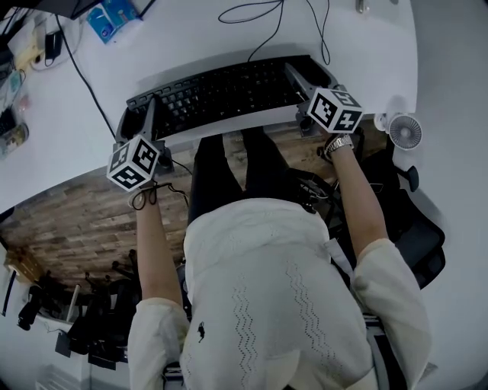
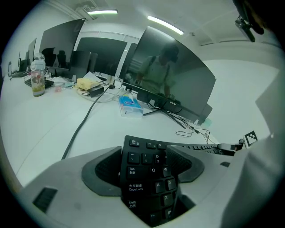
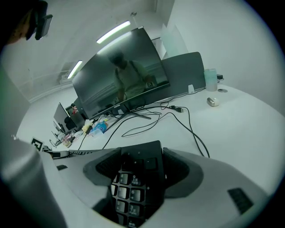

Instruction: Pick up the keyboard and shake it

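In the head view, both ends of the keyboard are covered. The left end is clamped by the left gripper and the right end by the right gripper. The person's hands are largely concealed beneath the marker cubes. The monitor is cut off by the top edge. The print on the blue packet is too small to be read.

In the left gripper view, keys beyond the W column are masked by a jaw pad, and the lowest legends cannot be read. In the right gripper view, the keypad legends are blurred and the lowest keys are cut off by the frame edge. Contact between keyboard and desk cannot be determined.
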The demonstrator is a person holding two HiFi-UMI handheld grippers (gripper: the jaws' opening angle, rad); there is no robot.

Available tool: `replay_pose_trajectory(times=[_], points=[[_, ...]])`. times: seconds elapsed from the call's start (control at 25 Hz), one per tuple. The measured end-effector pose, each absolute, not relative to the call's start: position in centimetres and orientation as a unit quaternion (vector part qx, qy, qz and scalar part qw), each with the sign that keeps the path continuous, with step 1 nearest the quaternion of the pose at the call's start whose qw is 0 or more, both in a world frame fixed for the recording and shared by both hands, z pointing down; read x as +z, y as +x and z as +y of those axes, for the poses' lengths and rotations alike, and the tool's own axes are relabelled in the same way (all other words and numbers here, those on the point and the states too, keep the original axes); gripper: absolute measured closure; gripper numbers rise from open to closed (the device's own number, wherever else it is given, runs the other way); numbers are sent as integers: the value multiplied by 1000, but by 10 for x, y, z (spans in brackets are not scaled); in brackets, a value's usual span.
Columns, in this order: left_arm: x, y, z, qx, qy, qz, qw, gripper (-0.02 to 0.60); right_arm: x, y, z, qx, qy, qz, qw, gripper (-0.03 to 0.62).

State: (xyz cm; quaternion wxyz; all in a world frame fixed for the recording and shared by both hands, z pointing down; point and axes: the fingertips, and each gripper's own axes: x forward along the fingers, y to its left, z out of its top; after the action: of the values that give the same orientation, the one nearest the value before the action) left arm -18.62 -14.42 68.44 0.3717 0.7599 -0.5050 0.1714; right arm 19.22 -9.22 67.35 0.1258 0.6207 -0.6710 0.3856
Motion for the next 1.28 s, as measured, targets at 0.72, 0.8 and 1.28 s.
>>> replay_pose_trajectory(times=[0.72,0.8,1.28], points=[[620,-174,-148,134,789,-502,327,281,606,202,-87,337,640,-684,95,306],[610,-172,-152,129,794,-502,317,281,597,204,-89,331,642,-686,88,306],[557,-168,-173,100,811,-502,285,281,543,208,-106,290,652,-697,63,306]])
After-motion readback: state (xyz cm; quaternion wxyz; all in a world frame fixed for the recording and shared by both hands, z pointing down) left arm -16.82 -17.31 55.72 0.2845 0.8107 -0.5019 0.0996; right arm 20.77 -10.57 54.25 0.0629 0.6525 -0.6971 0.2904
